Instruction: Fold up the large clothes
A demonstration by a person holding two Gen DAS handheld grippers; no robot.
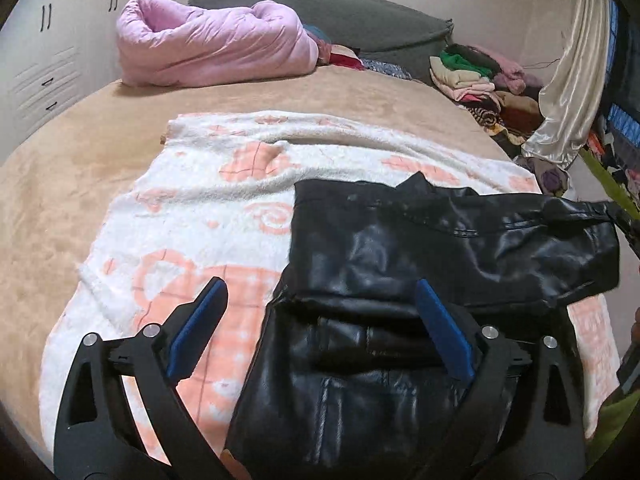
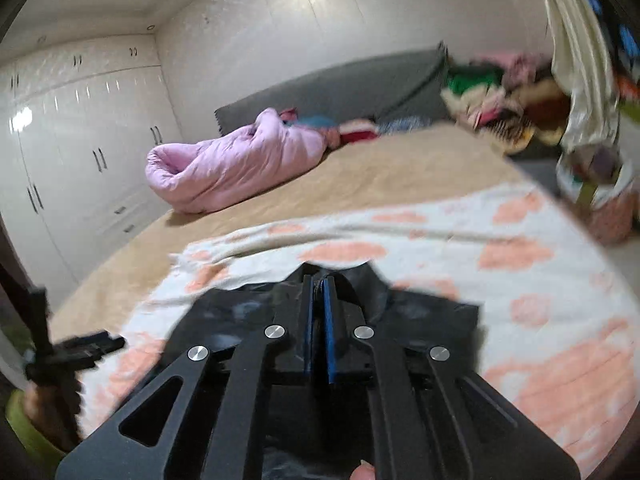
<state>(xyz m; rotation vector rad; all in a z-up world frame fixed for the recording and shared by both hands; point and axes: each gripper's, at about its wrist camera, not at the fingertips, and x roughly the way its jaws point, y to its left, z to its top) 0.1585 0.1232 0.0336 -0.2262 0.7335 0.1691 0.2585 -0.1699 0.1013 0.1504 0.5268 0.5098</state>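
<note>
While the black leather jacket (image 1: 420, 264) lies on the white and peach patterned blanket (image 1: 192, 216), spread over the tan bed (image 1: 72, 152), we see our two grippers in very different states. Our left gripper (image 1: 320, 312) hangs over the near part of the jacket with its jaws spread wide and nothing between the blue pads (image 1: 440, 324); one pad sits above the blanket just beside the jacket's left edge, the other above the leather itself. Our right gripper (image 2: 318, 320) has its jaws pressed nearly together, with a thin fold of the jacket (image 2: 432, 312) pinched between the blue pads (image 2: 329, 332) near what looks like the collar. In the left wrist view one part of the jacket stretches off to the right, raised a little off the blanket toward the frame's edge. Farther up the bed we see a rolled pink quilt (image 1: 212, 44) resting against the grey headboard (image 1: 320, 12), and a heap of mixed clothes (image 1: 484, 80) beside a pale curtain (image 1: 568, 80). White wardrobes (image 2: 80, 140) line the left wall in the right wrist view, which is blurred.
</note>
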